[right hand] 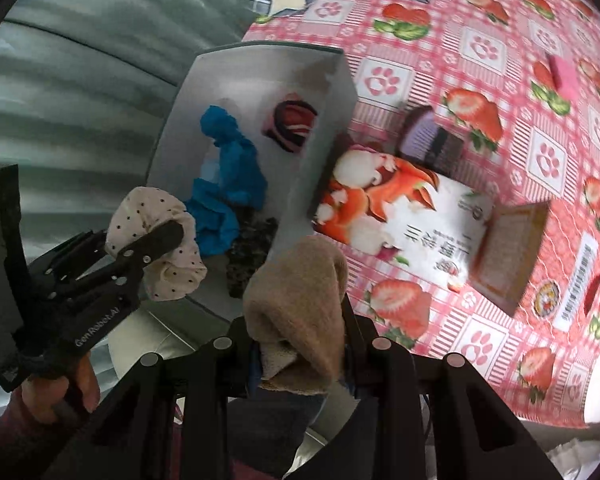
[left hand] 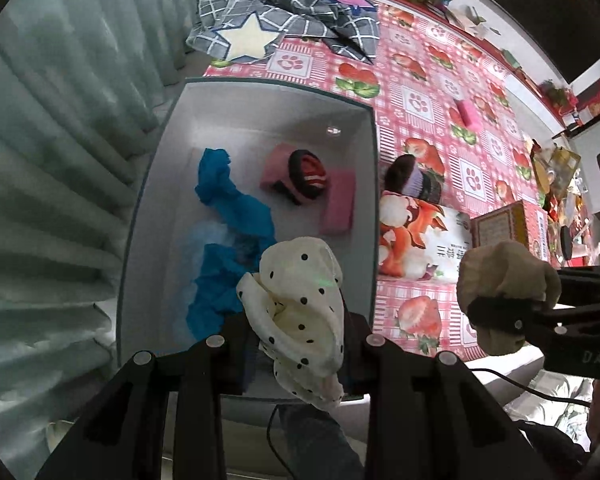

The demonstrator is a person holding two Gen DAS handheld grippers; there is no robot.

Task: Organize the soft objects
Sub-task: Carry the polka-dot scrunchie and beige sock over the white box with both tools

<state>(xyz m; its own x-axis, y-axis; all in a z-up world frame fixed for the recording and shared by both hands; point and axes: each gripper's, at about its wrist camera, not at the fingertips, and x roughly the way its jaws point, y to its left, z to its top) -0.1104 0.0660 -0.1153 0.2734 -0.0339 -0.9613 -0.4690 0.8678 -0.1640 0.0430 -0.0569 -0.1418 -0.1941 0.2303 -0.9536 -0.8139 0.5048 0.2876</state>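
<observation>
My left gripper (left hand: 300,344) is shut on a cream polka-dot cloth (left hand: 300,300) and holds it over the near end of the white box (left hand: 364,200); it also shows in the right wrist view (right hand: 156,240). My right gripper (right hand: 296,344) is shut on a tan fuzzy cloth (right hand: 300,292), just right of the box's near wall; it shows in the left wrist view (left hand: 508,276). Inside the box lie a blue cloth (left hand: 228,216), a pink cloth (left hand: 340,208) and a red-and-black striped item (left hand: 308,176).
The box stands at the left edge of a pink strawberry tablecloth (left hand: 440,92), beside a grey curtain (left hand: 60,140). A printed packet (left hand: 420,236), a brown box (left hand: 508,224), a dark-and-purple item (left hand: 416,180), a pink sponge (left hand: 470,114) and a grey checked cloth (left hand: 284,12) lie on the table.
</observation>
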